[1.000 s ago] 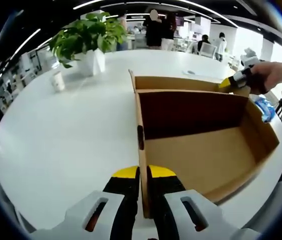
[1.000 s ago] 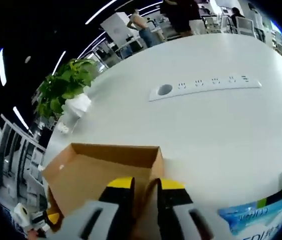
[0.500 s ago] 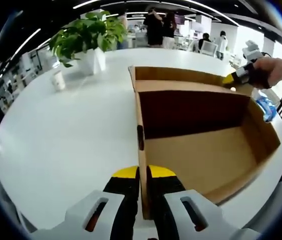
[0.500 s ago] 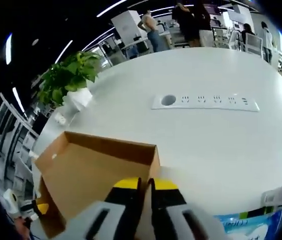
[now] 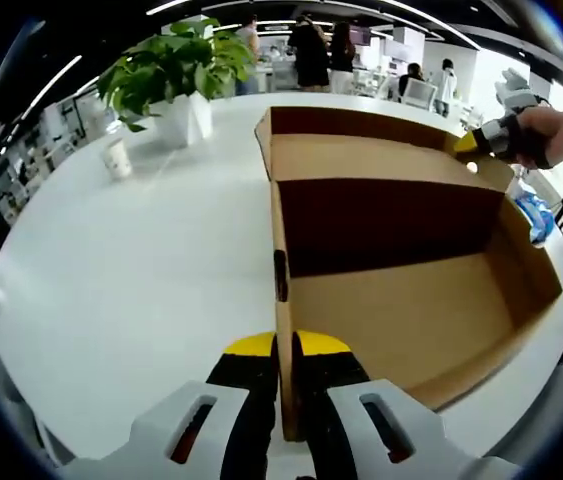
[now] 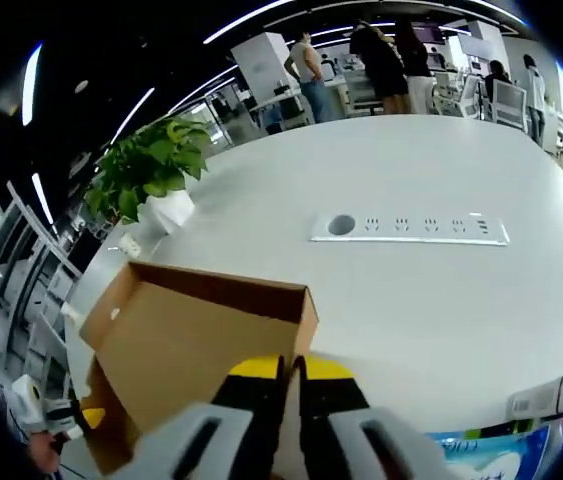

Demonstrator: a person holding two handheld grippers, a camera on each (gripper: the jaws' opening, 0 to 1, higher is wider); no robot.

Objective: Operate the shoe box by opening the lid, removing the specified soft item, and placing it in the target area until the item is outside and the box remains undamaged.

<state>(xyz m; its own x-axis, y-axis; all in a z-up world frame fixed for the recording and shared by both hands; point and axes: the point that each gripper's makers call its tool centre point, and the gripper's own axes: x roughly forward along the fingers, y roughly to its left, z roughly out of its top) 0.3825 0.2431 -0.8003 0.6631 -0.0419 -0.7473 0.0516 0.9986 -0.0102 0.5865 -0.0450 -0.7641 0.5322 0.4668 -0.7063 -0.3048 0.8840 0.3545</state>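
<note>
The left gripper view rides close on the left tool (image 5: 288, 345), low at the cardboard box's (image 5: 401, 300) near wall, and looks along it toward 12 o'clock over the white counter (image 5: 141, 270). The right gripper view sits just behind the right tool (image 6: 293, 368), close above the raised lid (image 6: 186, 335), facing the far counter. Both share the box, the counter and the potted plant (image 5: 171, 70), at 11 o'clock in the left gripper view and 10 o'clock in the right

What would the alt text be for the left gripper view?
The left gripper is shut on the near side wall of an open cardboard shoe box on a white table. The right gripper holds the raised lid; a potted plant stands behind.
</note>
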